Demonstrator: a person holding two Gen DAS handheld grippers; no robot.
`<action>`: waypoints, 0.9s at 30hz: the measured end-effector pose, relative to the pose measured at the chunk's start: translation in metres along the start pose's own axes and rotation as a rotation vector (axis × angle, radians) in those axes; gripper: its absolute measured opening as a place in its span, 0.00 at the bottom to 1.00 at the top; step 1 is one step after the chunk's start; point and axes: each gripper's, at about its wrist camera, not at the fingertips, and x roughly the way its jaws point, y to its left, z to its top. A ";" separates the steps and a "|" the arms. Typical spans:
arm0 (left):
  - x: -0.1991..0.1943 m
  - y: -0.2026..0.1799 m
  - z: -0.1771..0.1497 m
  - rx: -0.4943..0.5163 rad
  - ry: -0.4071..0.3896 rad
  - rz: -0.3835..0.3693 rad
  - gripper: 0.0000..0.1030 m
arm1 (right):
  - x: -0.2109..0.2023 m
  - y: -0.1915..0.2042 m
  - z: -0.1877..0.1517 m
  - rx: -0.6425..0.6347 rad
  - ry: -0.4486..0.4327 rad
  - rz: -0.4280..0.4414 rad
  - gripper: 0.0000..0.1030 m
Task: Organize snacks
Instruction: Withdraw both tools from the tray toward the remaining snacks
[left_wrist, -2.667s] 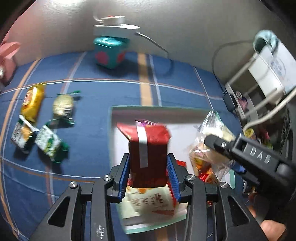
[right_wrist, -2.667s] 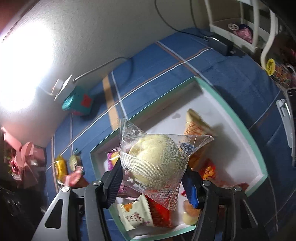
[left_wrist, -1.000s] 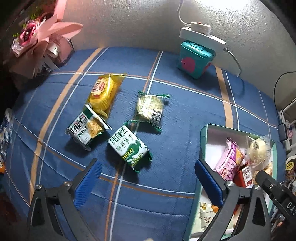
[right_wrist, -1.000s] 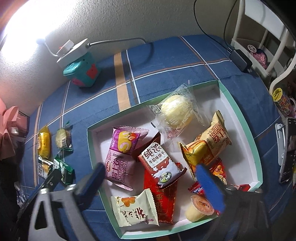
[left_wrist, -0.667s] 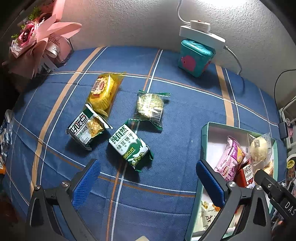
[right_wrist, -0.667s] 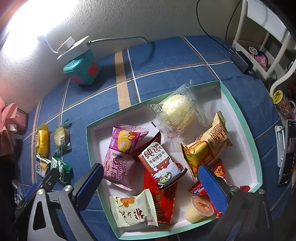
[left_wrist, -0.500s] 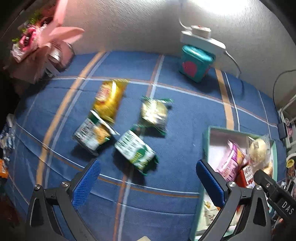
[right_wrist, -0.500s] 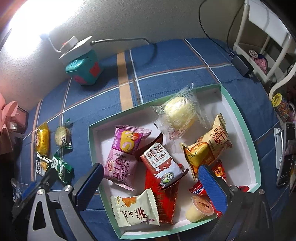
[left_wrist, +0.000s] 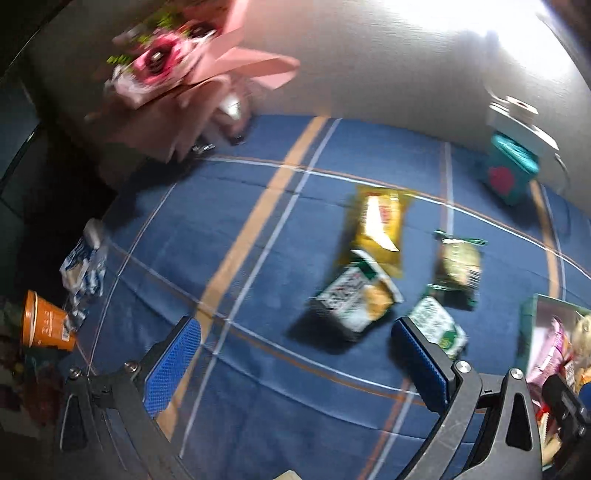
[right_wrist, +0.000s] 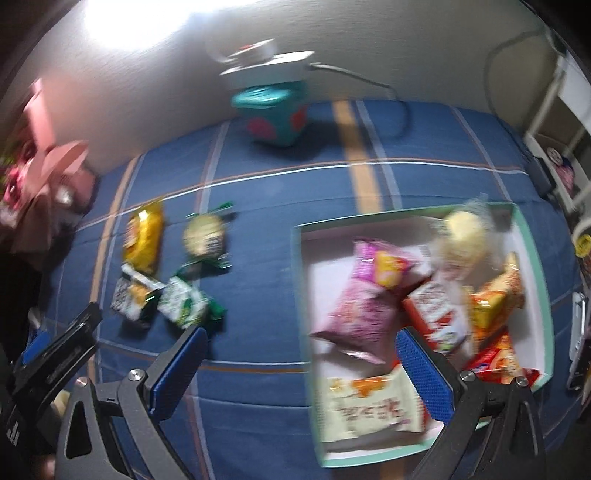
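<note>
A: Starting at the far left, what's there?

B: In the left wrist view, an orange cup (left_wrist: 44, 321) sits at the dark edge beside a crumpled blue-and-white wrapper (left_wrist: 83, 266). Above them a pink bouquet (left_wrist: 177, 70) leans at the back corner of the blue plaid cloth (left_wrist: 229, 229).

A: And the left gripper?

B: The left gripper (left_wrist: 295, 365) hangs over bare cloth with its blue-padded jaws spread wide and nothing between them.

A: Which snacks lie loose?

B: Four, clustered together on the cloth. The yellow packet (right_wrist: 144, 232) lies farthest back on the left; the round cake in a green-ended wrapper (right_wrist: 205, 234) is just to its right. In front of the yellow one is the white-and-green packet (right_wrist: 131, 295), touching or overlapping its lower end, and beside that the green biscuit pack (right_wrist: 184, 301). Everything is blurred, so print is unreadable.

A: The right gripper?

B: The right gripper (right_wrist: 299, 365) is also wide open and empty. Its left pad sits near the biscuit pack; its right pad is over the tray.

A: What about that tray?

B: The green-rimmed white tray (right_wrist: 297, 266) lies to the right of the loose snacks, well apart from them. Inside: a pink bag (right_wrist: 364, 295), a pale bun in clear wrap (right_wrist: 463, 232) at the back, a red-and-white pack (right_wrist: 434, 306) in the middle, an orange bag (right_wrist: 495, 299) to the right, and a cream packet (right_wrist: 365, 410) at the front.

A: Anything behind?

B: A teal box (right_wrist: 275, 114) with a white power strip (right_wrist: 266, 66) on top stands against the wall.
</note>
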 end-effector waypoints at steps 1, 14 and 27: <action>0.002 0.008 0.001 -0.013 0.003 0.003 1.00 | 0.002 0.009 -0.001 -0.016 0.002 0.010 1.00; 0.024 0.054 0.011 -0.127 0.022 0.047 1.00 | 0.033 0.074 -0.016 -0.124 0.057 0.032 1.00; 0.049 0.025 0.018 -0.059 0.033 -0.009 1.00 | 0.061 0.075 -0.002 -0.109 0.024 0.056 1.00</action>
